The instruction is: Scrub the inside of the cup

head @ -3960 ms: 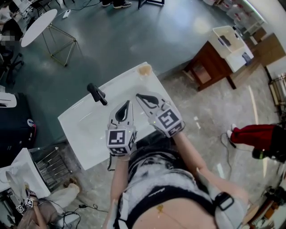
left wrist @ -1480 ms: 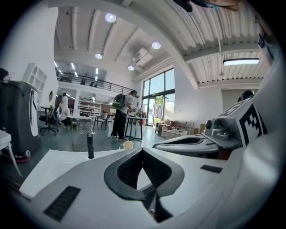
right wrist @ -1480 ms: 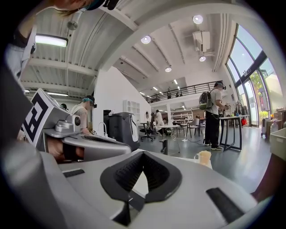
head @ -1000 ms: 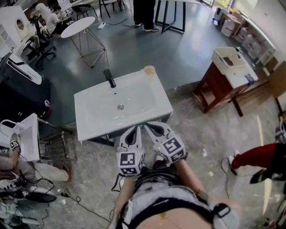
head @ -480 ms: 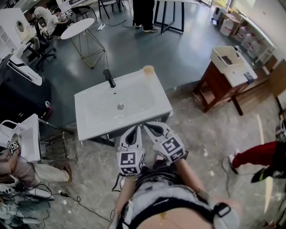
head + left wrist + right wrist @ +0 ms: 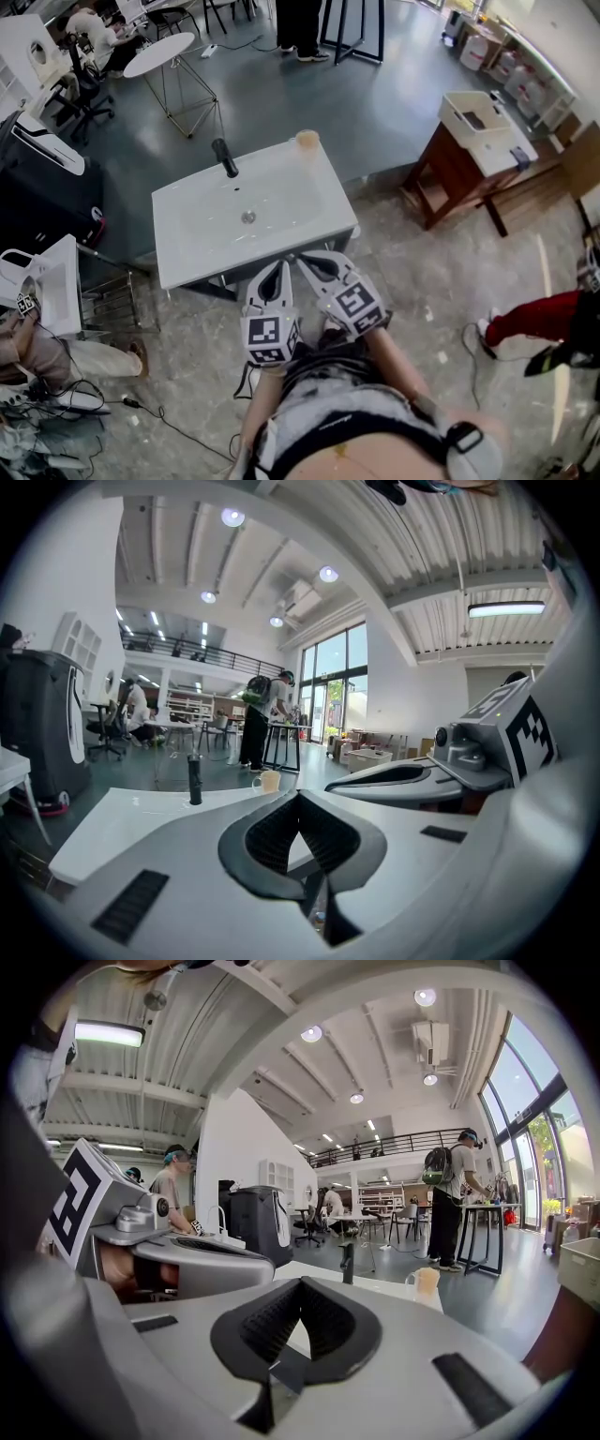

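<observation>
At the bottom of the head view, both grippers sat side by side just in front of the person's body, pointing toward the near edge of a white sink [image 6: 187, 253]. The left gripper [image 6: 278, 266] and the right gripper [image 6: 302, 258] were almost touching at the tips, and neither one was over the basin. The cup [image 6: 307, 140], a small tan thing, stood upright on the sink's far right corner, well apart from both grippers. A black faucet [image 6: 224, 157] stuck up at the far left corner. Off to the side there was a round white table [image 6: 157, 54] on the dark floor and a wooden stand [image 6: 450, 169] with a white basin on top.

In the left gripper view, the jaws were pressed together at the tips with nothing pinched between them, so that one was empty. Past them I could see the sink top [image 6: 122, 817], the faucet [image 6: 194, 780] and the cup [image 6: 270, 780] sitting a bit to its right, far from the jaws. The right gripper [image 6: 412, 775] showed up alongside on the right.

In the right gripper view it was the same deal: jaws closed tight on each other, holding nothing. The cup [image 6: 427, 1281] stood on the sink's corner to the right of the faucet [image 6: 347, 1263], and the left gripper [image 6: 178, 1260] was close by on the left. A person with a backpack [image 6: 448, 1204] stood at a tall table in the background.
</observation>
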The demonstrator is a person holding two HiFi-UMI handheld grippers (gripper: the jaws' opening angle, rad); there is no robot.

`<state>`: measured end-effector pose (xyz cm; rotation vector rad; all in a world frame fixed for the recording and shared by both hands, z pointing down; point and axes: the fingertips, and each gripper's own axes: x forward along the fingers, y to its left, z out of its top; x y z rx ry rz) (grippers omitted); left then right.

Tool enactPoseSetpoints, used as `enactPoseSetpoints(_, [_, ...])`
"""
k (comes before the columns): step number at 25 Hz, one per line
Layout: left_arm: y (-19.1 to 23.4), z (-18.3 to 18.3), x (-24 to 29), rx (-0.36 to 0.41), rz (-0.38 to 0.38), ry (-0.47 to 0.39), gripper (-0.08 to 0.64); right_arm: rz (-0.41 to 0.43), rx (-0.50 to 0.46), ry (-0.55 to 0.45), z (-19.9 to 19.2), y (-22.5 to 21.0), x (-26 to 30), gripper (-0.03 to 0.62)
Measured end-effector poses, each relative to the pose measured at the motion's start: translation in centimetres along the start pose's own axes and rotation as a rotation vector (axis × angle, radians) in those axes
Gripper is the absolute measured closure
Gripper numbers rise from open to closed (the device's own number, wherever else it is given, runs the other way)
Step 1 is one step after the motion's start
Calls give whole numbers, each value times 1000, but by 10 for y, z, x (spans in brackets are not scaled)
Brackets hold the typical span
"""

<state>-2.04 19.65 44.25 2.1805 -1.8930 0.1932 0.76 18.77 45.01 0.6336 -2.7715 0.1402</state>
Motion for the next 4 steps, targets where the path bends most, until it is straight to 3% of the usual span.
enactPoseSetpoints(4, [2, -1, 1, 1, 3, 3, 549, -4, 7, -16, 1, -2, 3, 592])
